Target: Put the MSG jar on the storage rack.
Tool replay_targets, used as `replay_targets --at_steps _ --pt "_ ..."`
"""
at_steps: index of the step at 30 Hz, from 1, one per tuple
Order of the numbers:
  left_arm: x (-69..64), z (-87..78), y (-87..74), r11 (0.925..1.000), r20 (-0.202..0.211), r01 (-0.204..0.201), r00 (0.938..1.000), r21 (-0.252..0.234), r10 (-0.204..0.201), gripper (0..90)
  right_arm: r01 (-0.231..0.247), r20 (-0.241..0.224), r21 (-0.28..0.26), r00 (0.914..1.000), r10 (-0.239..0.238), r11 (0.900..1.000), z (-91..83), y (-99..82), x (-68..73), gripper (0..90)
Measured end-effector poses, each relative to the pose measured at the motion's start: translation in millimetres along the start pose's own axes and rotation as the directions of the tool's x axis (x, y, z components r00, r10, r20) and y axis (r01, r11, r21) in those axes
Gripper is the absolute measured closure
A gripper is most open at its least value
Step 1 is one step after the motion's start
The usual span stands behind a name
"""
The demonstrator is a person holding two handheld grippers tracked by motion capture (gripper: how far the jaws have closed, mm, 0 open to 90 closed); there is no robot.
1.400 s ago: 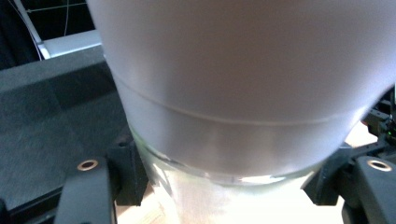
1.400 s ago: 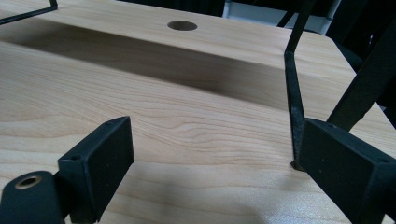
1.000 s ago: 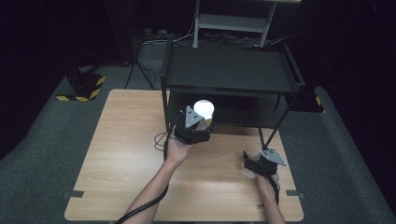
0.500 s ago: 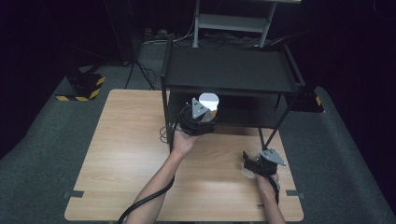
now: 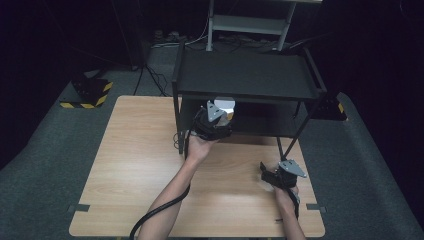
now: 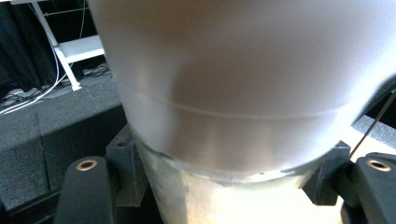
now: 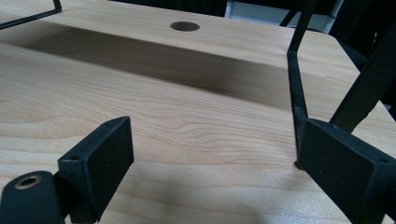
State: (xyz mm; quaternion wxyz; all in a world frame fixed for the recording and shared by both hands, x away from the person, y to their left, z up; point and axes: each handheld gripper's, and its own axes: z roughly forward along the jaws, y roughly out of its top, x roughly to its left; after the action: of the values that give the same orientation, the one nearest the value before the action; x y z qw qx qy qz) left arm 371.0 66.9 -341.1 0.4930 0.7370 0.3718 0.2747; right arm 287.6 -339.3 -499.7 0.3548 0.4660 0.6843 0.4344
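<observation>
My left gripper (image 5: 218, 119) is shut on a white tumbler (image 5: 224, 105) with a silvery lower part. It holds it in the air at the front edge of the black rack (image 5: 245, 75), level with the gap under the top shelf. In the left gripper view the tumbler (image 6: 224, 84) stands very close between the two black jaws, pale above and metallic below. My right gripper (image 5: 274, 176) is low over the wooden table (image 5: 140, 165) at the front right. Its jaws are wide apart in the right gripper view (image 7: 210, 163), with bare wood between them.
The rack's thin front right leg (image 7: 294, 93) meets the table just beside my right gripper. A round cable hole (image 7: 184, 26) lies farther back in the tabletop. Grey carpet surrounds the table, with a yellow-and-black striped block (image 5: 87, 92) at the far left.
My left gripper has carried the tumbler forward and to the right, up to the rack's front edge. The right gripper has stayed where it was.
</observation>
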Motion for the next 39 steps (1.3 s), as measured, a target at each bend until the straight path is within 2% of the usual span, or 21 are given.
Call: replay_targets --at_steps 7,14,18,25,30,31,32,34,38,39 --pt "2.3 8.3 4.1 0.9999 -0.005 0.012 0.9999 0.005 -0.012 31.6 -0.002 0.000 0.000 1.0000 0.002 1.0000 -0.1 0.0 0.0 10.2" --pt "3.8 18.1 6.6 0.9990 -0.014 0.044 0.9989 -0.002 -0.044 31.5 -0.001 0.001 0.001 1.0000 0.001 1.0000 0.1 0.1 0.1 10.2" --pt "8.2 21.8 8.5 0.9995 -0.005 0.033 0.9994 0.002 -0.033 31.5 -0.005 0.000 0.005 1.0000 0.005 1.0000 -0.2 0.7 0.3 10.2" --pt "9.9 23.0 6.6 0.9993 0.000 0.036 0.9994 -0.005 -0.036 31.4 -0.003 0.001 0.006 1.0000 0.003 1.0000 -0.4 0.6 0.6 10.2" --pt "12.0 22.3 3.9 0.9998 0.011 0.016 0.9998 -0.015 -0.016 31.2 0.003 0.002 0.007 1.0000 -0.003 1.0000 0.0 0.6 1.1 10.2" --pt "14.9 21.5 2.6 0.9998 0.026 0.005 0.9996 -0.020 -0.005 31.0 0.003 0.002 0.007 1.0000 -0.003 1.0000 0.1 0.5 0.9 10.2" --pt "14.9 21.5 2.6 0.9998 0.026 0.005 0.9996 -0.020 -0.005 25.4 0.003 0.002 0.007 1.0000 -0.003 1.0000 0.1 0.5 0.9 10.2" --pt "14.7 20.5 2.3 0.9996 0.030 0.008 0.9995 -0.028 -0.007 23.4 0.004 0.002 0.006 1.0000 -0.004 1.0000 0.2 0.4 1.0 10.2" --pt "9.3 17.9 4.3 0.9997 0.005 0.013 0.9999 -0.019 -0.013 11.5 0.010 0.003 0.007 0.9999 -0.010 0.9999 0.6 0.5 1.6 10.3" --pt "7.6 16.8 3.2 0.9999 0.003 -0.004 1.0000 -0.010 0.004 9.9 0.012 0.003 0.007 0.9999 -0.012 0.9999 0.6 0.5 1.6 10.3"
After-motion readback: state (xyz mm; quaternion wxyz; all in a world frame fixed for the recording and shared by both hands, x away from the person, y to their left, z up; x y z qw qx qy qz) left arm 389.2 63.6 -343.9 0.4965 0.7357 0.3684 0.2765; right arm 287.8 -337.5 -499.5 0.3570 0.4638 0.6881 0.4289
